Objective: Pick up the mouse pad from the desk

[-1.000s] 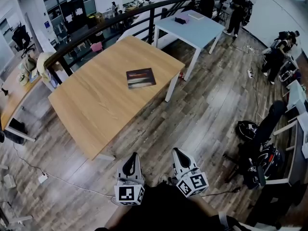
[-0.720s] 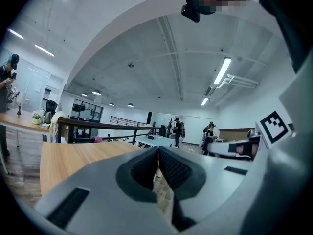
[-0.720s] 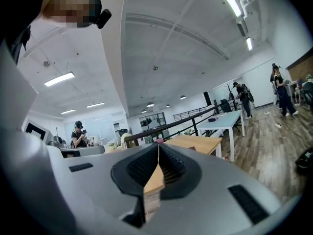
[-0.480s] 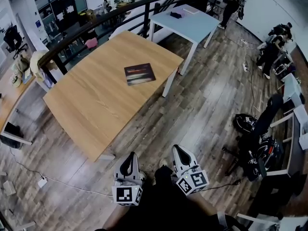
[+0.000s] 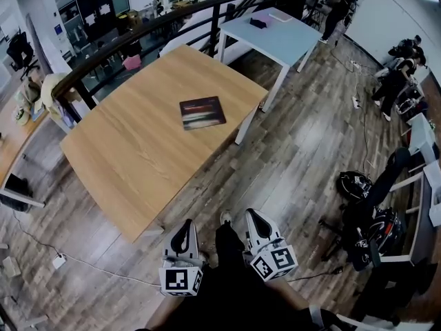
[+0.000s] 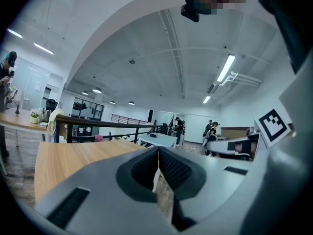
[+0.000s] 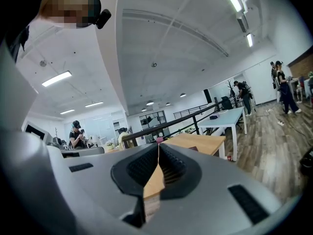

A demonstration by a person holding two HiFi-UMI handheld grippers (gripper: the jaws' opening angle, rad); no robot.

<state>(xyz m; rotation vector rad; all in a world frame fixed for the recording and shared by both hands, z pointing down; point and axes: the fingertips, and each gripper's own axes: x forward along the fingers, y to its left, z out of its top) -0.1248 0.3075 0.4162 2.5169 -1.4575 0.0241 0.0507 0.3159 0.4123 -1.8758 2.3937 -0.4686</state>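
**A:** Where is the mouse pad?

**B:** There's one mouse pad [image 5: 202, 112], dark, lying flat on the wooden bench [image 5: 124, 157], on the far half of its top.

**A:** And the grippers?

**B:** Two of them. The left gripper [image 5: 185, 229] and the right gripper [image 5: 252, 218] sit low in the head view, over the floor [image 5: 296, 157] and well apart from the pad. Both pairs of jaws are closed tight with nothing between them.

**A:** Anything hard to make out?

**B:** The person's dark clothing cuts off the rear of both grippers. In the left gripper view the bench shows almost edge-on, and I can't pick the pad out there. A second, light blue bench [image 5: 275, 36] stands beyond the first, with two things on it too small to name. The people [image 5: 396, 74] at the far right are too small to count.
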